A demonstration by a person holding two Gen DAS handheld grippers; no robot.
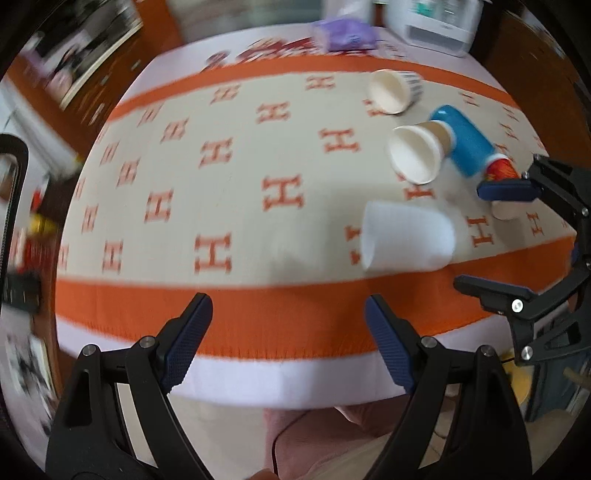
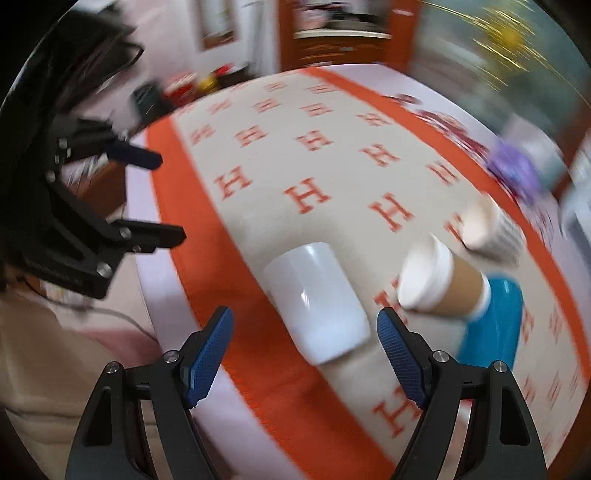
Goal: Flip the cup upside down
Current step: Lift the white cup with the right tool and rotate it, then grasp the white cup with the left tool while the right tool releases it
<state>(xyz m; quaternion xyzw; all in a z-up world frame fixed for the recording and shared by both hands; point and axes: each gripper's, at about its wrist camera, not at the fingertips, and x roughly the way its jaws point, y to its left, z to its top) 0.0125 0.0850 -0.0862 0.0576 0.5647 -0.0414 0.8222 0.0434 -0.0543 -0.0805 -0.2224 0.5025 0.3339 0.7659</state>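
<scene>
A plain white cup (image 1: 406, 236) lies on its side near the table's front edge, mouth to the left; in the right wrist view it (image 2: 317, 306) lies just ahead of my fingers. My left gripper (image 1: 288, 332) is open and empty, over the front edge, left of the cup. My right gripper (image 2: 304, 354) is open and empty, its jaws standing either side of the cup's near end without touching it. It shows at the right edge of the left wrist view (image 1: 491, 240). The left gripper shows at the left of the right wrist view (image 2: 166, 195).
A brown paper cup (image 1: 417, 151), a blue cup (image 1: 465, 140), a striped white cup (image 1: 395, 88) and a red cup (image 1: 500, 171) lie on their sides at the right. The orange-and-cream H-patterned cloth (image 1: 229, 206) covers the table. A purple pack (image 1: 343, 33) and a white appliance (image 1: 436, 22) stand at the back.
</scene>
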